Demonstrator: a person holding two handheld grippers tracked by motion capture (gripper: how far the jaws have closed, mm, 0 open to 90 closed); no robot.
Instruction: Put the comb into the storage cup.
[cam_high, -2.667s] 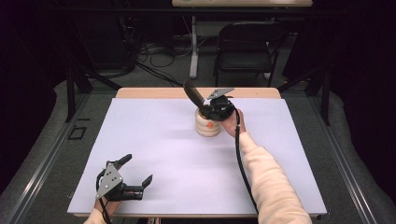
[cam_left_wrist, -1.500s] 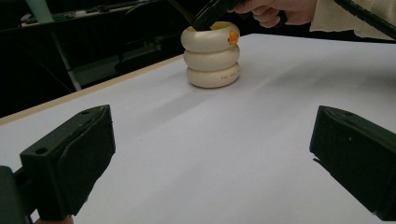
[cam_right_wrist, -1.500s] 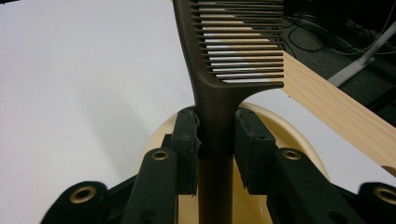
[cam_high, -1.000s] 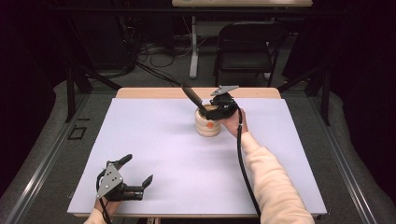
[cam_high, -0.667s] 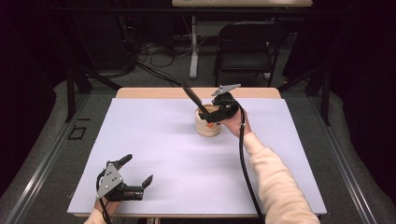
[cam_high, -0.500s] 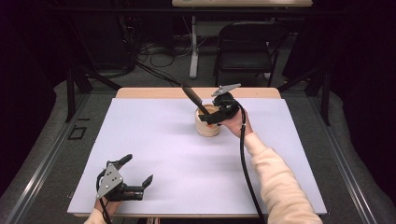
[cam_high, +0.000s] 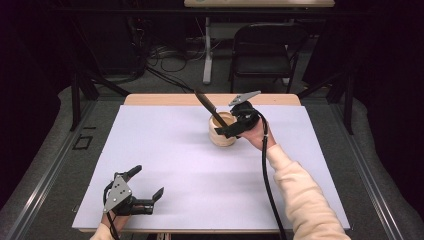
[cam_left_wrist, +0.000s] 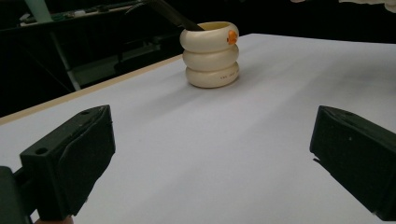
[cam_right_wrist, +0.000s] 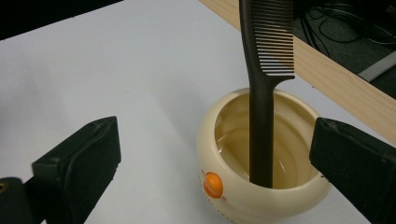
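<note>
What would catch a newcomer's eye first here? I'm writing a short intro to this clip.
A dark comb standing handle-down in a cream ringed cup, near the table's far edge. The right gripper sits beside the cup, its fingers open, having just spread. The left gripper rests open at the near left corner.

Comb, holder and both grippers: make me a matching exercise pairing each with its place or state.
Things:
1. comb
2. cream holder
3. left gripper
4. right gripper

Places or states:
A. rests open near the table's front left corner
B. stands on the white table, with an orange dot on its side
C. leans handle-down inside the holder, teeth up
D. open beside the holder, its jaws having just been opening, not pressing on the comb

Pairs: 1-C, 2-B, 3-A, 4-D
</note>
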